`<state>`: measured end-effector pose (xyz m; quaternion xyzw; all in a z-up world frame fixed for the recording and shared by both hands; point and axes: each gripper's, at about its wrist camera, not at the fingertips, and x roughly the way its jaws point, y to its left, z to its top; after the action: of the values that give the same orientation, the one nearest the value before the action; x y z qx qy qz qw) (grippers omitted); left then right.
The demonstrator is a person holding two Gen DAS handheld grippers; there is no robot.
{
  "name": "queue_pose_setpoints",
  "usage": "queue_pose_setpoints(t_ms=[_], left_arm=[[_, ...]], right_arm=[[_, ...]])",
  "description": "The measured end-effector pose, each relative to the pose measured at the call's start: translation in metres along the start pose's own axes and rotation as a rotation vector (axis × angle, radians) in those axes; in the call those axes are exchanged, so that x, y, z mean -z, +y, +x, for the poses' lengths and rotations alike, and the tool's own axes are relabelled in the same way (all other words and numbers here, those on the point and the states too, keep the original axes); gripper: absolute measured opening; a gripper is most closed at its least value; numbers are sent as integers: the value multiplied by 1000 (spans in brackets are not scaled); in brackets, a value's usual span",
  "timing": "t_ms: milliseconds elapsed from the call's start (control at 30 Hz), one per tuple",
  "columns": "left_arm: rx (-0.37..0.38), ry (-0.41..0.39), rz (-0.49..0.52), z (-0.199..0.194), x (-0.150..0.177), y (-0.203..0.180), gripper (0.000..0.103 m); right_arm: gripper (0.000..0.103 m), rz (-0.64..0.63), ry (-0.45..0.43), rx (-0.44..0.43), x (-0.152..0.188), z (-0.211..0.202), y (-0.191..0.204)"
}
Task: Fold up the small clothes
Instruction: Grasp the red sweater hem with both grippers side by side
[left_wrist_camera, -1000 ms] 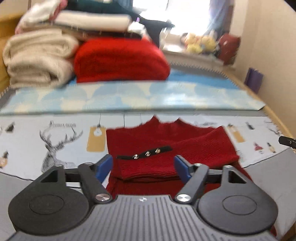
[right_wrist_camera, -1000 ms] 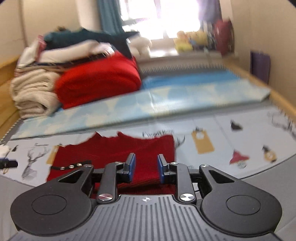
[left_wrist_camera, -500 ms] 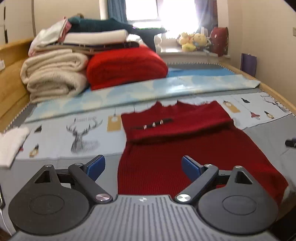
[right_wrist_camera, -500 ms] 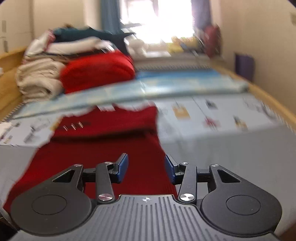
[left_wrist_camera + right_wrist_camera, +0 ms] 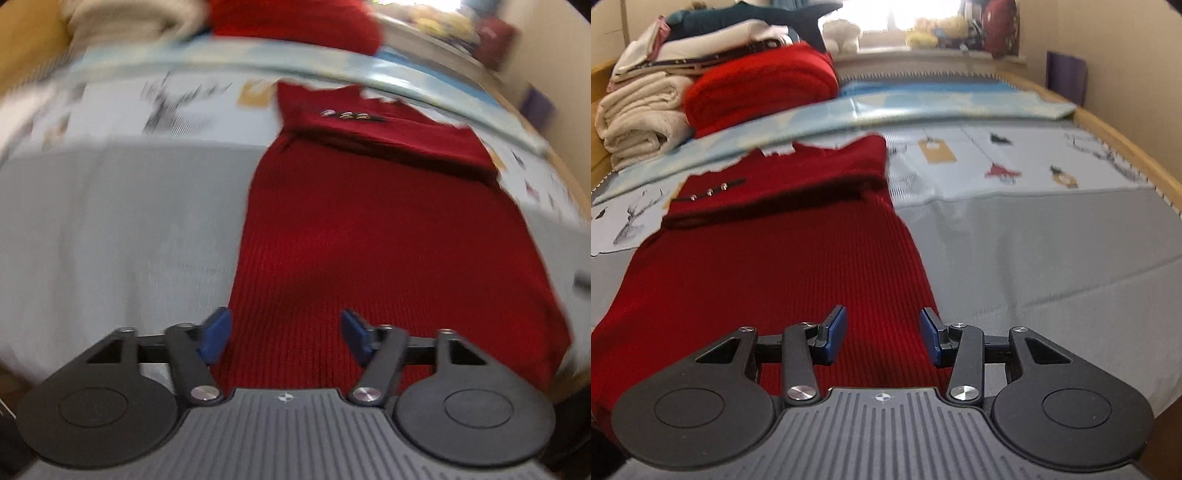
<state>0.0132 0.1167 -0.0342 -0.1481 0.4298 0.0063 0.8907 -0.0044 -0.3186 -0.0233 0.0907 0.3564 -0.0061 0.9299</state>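
Note:
A small dark red knit garment (image 5: 388, 229) lies flat on the grey sheet, its sleeves folded across the chest, with a black tab with three metal buttons (image 5: 347, 116) near the top. My left gripper (image 5: 284, 334) is open and empty, low over the garment's near left hem. In the right wrist view the same garment (image 5: 783, 266) stretches away, and my right gripper (image 5: 882, 336) is open and empty over its near right hem edge.
A stack of folded cream blankets (image 5: 639, 114), a red blanket (image 5: 761, 85) and other clothes sits at the far left. A blue mat (image 5: 923, 103) lies across the bed. A wooden bed rim (image 5: 1126, 140) runs along the right. Plush toys (image 5: 934, 31) line the window sill.
Both grippers pulled back toward the garment's near hem and dropped lower. The right jaws opened wider. The left view tilted down and is blurred by motion.

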Motion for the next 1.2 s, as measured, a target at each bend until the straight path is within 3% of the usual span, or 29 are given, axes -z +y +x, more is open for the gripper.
queue_pose_setpoints(t_ms=[67,200,433,567,800,1200], left_arm=[[16,16,-102,6,-3,21,61],[2,86,-201,18,-2,43,61],[-23,193,-261,36,-2,54,62],[-52,238,-225,46,1,50,62],[-87,230,-149,51,6,40,62],[-87,220,-155,54,6,38,62]], right_arm=[[46,4,33,16,3,6,-4],[46,71,104,50,7,18,-20],[46,105,287,125,24,47,-33],[47,98,331,135,29,54,-35],[47,86,347,146,29,59,-31],[43,67,342,149,28,58,-27]])
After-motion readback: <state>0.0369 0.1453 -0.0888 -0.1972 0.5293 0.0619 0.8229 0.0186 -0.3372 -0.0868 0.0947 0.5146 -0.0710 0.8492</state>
